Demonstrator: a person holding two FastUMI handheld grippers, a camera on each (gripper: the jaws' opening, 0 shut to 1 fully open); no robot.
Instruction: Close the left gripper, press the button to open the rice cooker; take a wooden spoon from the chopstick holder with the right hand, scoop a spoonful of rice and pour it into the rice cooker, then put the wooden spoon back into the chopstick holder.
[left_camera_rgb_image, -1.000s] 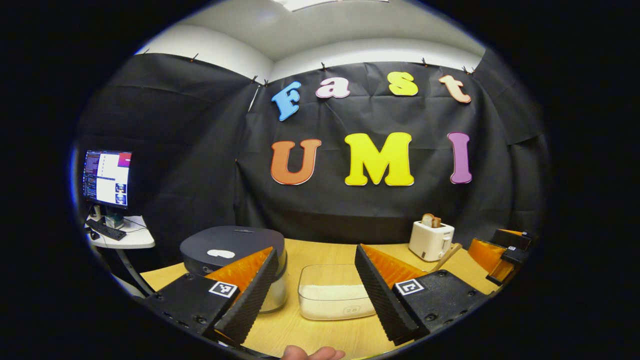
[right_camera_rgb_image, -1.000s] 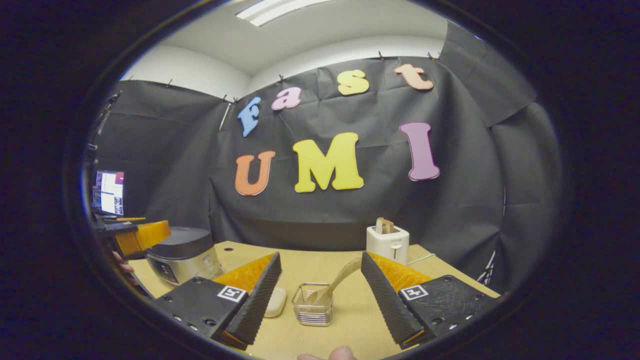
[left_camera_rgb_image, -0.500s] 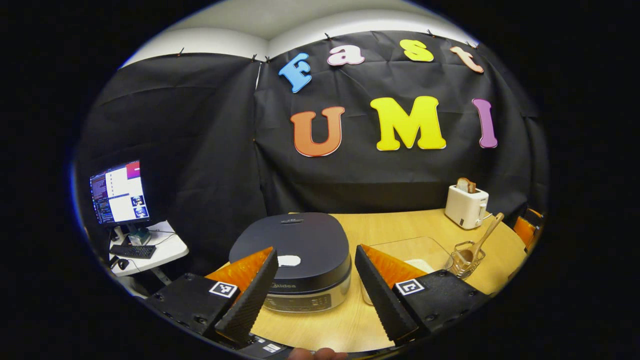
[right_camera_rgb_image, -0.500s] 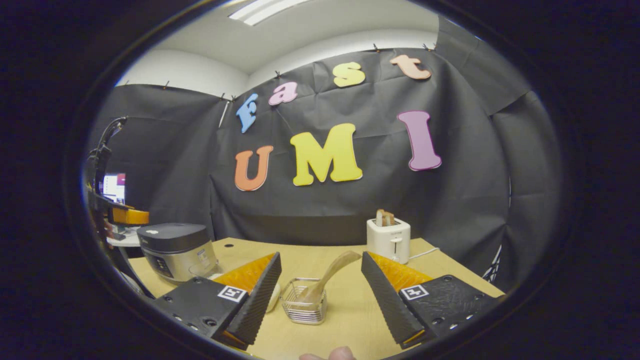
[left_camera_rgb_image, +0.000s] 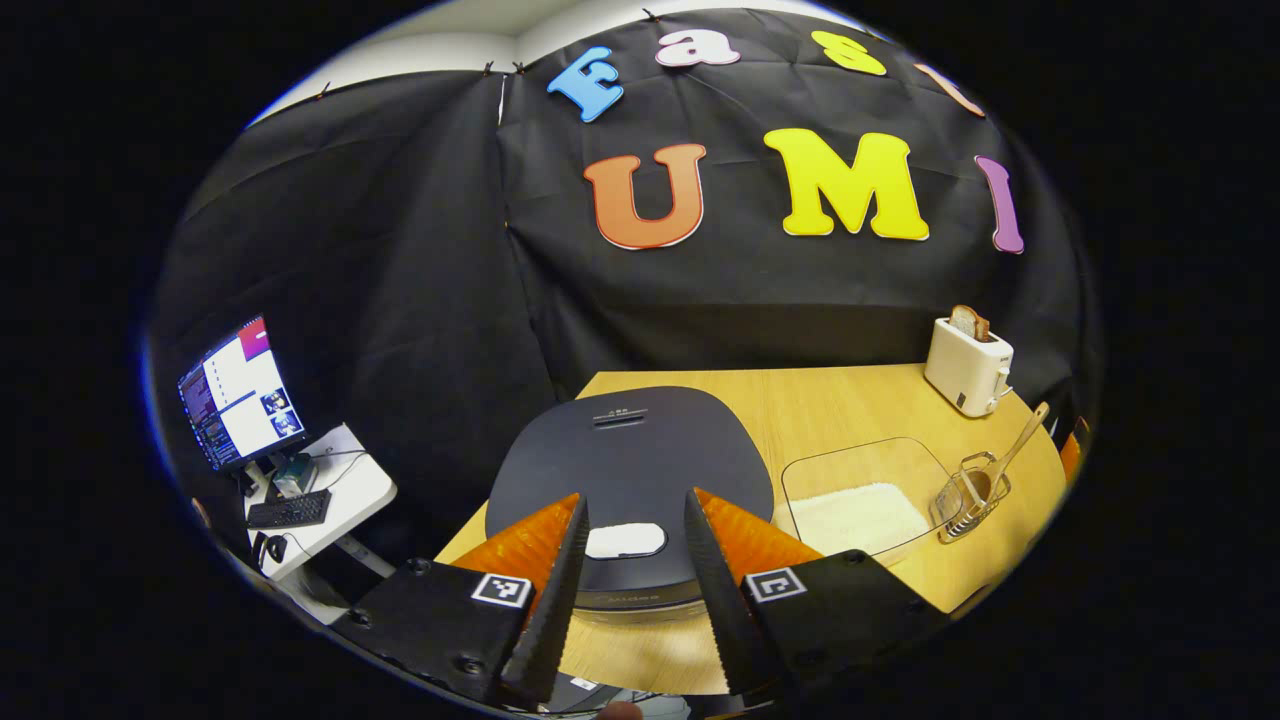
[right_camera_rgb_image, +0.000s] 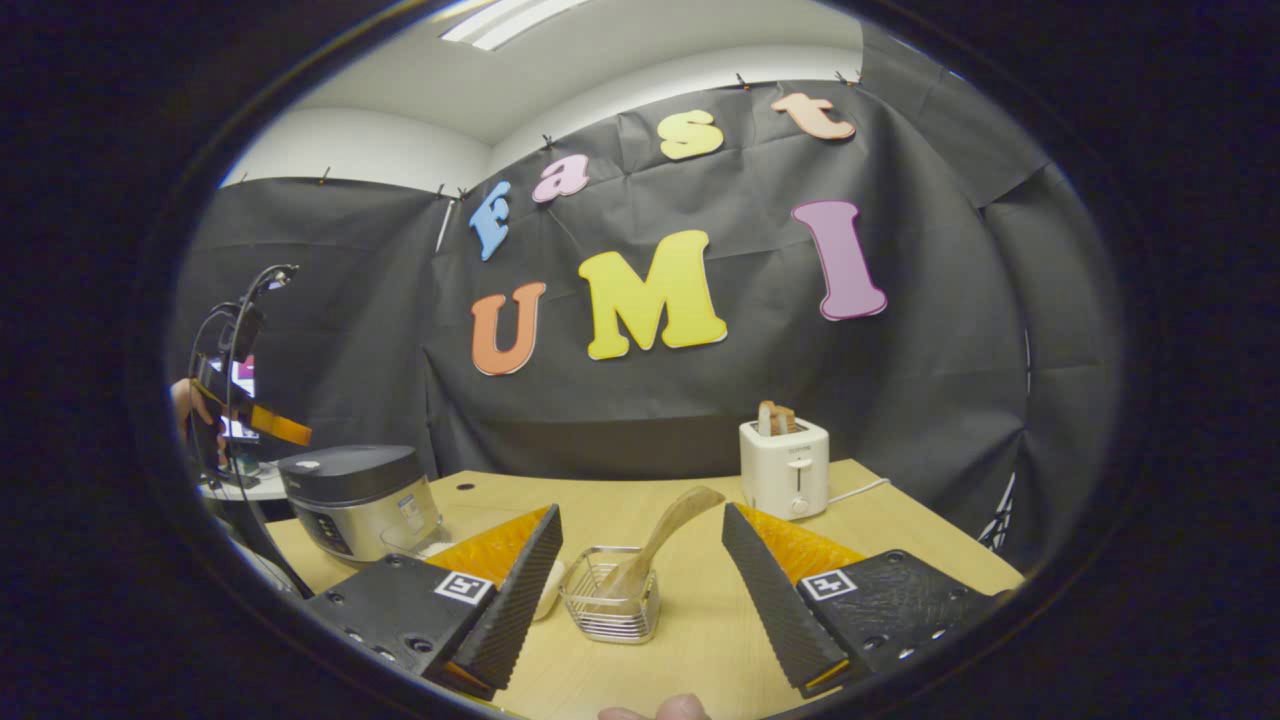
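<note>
Left tool: the left tool (left_camera_rgb_image: 632, 600) hangs over the front of the rice cooker. Its two fingers are a bit apart, with a gap you can see the button through. It holds nothing. In the right gripper view the left tool (right_camera_rgb_image: 262, 424) is far off at 9 o'clock, above the cooker, with a hand (right_camera_rgb_image: 185, 398) behind it.
Right tool: the right tool (right_camera_rgb_image: 640, 600) is wide open and holds nothing. It is over the bench and points at the chopstick holder.
Rice cooker: the rice cooker (left_camera_rgb_image: 630, 460) sits on the bench (left_camera_rgb_image: 840, 405) with its dark lid shut. In the right gripper view the rice cooker (right_camera_rgb_image: 355, 495) is at 9 o'clock from the holder.
Button: the white button (left_camera_rgb_image: 625, 540) is on the front of the lid, seen between the left tool's fingers. I cannot tell if they touch it.
Rice box: a clear rice box (left_camera_rgb_image: 865, 495) with white rice in it is just beside the cooker, at 3 o'clock from it.
Chopstick holder: the wire chopstick holder (right_camera_rgb_image: 612, 593) stands on the bench (right_camera_rgb_image: 900, 530), seen between the right tool's fingers. In the left gripper view the chopstick holder (left_camera_rgb_image: 972, 495) is just at 3 o'clock from the rice box.
Wooden spoon: the wooden spoon (right_camera_rgb_image: 662, 535) stands in the holder and leans to 1 o'clock. The wooden spoon (left_camera_rgb_image: 1012, 450) leans the same way in the left gripper view.
Toaster: a white toaster (right_camera_rgb_image: 783, 465) with bread in it stands at the back of the bench, near the wall.
Side desk: a screen (left_camera_rgb_image: 240, 392) and a keyboard (left_camera_rgb_image: 288, 510) sit on a small white desk at 9 o'clock, off the bench.
</note>
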